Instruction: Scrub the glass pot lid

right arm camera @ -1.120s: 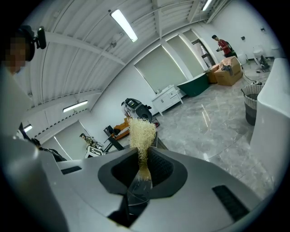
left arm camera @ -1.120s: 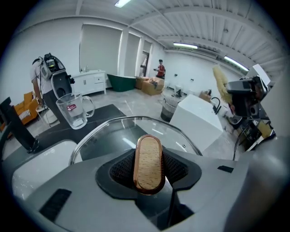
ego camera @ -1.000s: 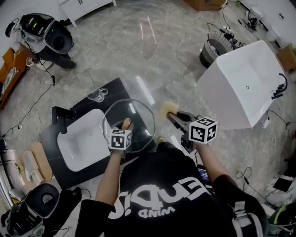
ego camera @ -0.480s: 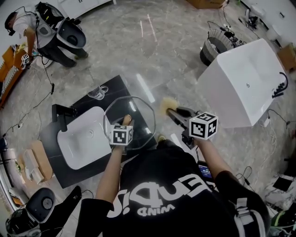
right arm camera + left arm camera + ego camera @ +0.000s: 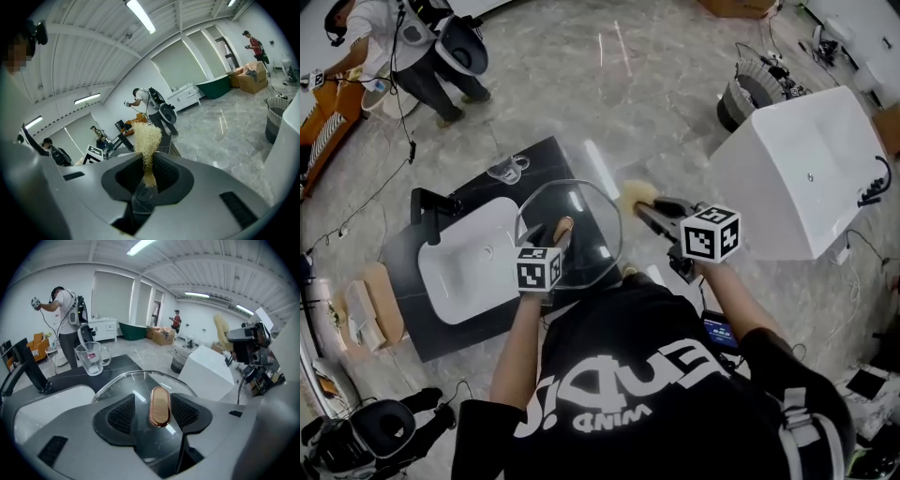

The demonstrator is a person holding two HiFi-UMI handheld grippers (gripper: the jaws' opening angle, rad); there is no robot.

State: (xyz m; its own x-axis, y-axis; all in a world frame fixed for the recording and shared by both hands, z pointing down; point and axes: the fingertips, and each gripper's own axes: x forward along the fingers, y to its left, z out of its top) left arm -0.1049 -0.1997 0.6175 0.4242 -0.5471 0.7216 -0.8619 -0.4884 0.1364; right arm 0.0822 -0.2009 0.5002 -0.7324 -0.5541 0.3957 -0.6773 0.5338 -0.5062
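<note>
We are holding the scrubbing step between strokes: the scrubber is not touching the glass. The lid is sitting tilted over the near corner of the black counter, just beside the white basin, with a glass mug further back.

Our left gripper is straddling the lid's copper knob. Its jaws have just been opening, and the knob is standing between the pads with glass showing on either side, so they are not pressing on it. What is bearing the lid's weight we cannot tell.

Our right gripper is clenching the pale fibre scrubber by its stem, the bushy end pointing away and hanging off the lid's right edge, near it but apart.

We judge that the next move is calling for a firm squeeze on the knob first, since a loose lid is likely to slip or swing. Then the right hand should bring the fibres across onto the glass and rub over the dome while the left is steadying it.
</note>
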